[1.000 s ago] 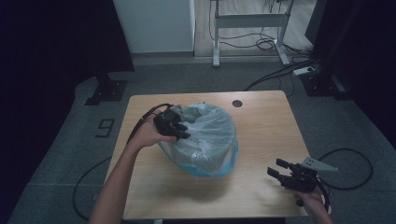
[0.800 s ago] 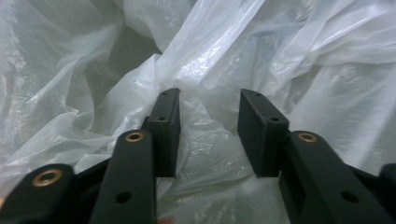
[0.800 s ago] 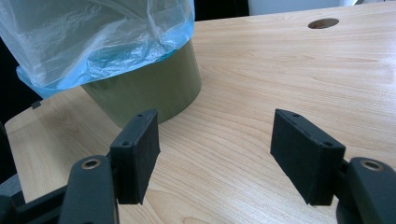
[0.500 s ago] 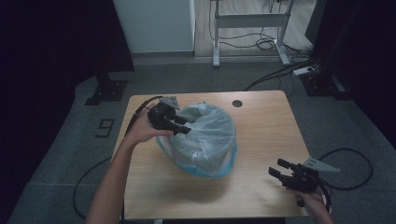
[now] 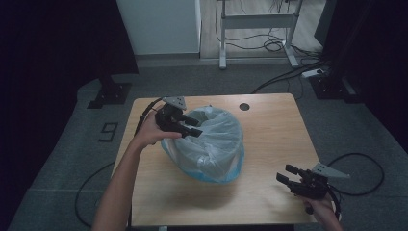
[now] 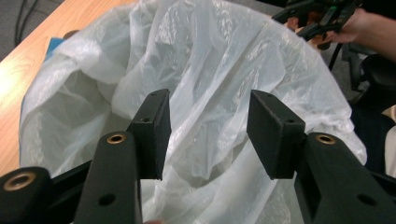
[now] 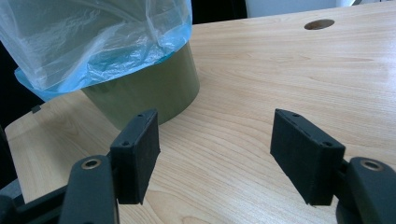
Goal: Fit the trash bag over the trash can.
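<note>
Our left gripper (image 5: 191,126), jaws just opening and released, hovers over the plastic bag (image 5: 211,144) lining an olive bin (image 7: 149,93) mid-table (image 5: 269,144); our right gripper (image 5: 288,177) waits unclenched, empty, near the table's corner.

A bin (image 7: 154,93) stands near the middle of the table (image 5: 269,144), lined with a bag (image 5: 211,144) whose edge hangs over its rim. The left hand-held gripper (image 5: 185,126) hovers at the bag's far-left edge. The right hand-held gripper (image 5: 288,177) sits near the table's near-right corner, well apart from the bin. A hole (image 5: 244,106) lies behind the bin.
</note>
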Available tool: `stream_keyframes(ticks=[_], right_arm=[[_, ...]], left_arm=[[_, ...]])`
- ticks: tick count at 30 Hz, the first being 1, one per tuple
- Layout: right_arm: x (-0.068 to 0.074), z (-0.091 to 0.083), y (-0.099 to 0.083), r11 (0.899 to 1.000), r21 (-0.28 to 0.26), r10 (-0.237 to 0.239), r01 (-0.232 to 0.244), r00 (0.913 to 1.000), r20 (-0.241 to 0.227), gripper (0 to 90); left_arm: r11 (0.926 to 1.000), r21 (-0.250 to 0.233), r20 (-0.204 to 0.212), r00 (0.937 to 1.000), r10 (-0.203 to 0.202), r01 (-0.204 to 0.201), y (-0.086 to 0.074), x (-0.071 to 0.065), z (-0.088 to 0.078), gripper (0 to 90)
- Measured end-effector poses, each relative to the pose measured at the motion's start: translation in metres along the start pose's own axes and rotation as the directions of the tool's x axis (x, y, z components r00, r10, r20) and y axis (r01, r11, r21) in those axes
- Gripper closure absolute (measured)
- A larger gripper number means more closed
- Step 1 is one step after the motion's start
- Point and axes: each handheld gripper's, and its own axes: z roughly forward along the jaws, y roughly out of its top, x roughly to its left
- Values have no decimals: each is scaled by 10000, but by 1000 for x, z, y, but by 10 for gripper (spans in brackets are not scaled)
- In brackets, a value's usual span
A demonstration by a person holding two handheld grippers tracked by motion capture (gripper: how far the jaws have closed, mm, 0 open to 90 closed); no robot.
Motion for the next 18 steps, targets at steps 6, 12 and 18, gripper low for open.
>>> stream_keyframes(ticks=[6,12,18], right_arm=[[0,1,0,10000,21,16,-16,10000,31,323],[-1,0,-1,10000,-5,20,-20,10000,79,326],[-2,-1,-1,10000,-7,-1,1,10000,88,329]], left_arm=[[9998,157,160,9998,88,-90,14,6,12,500],[9970,746,430,9990,147,-179,32,8,36,610],[9904,1370,411,9991,127,-182,46,10,59,658]])
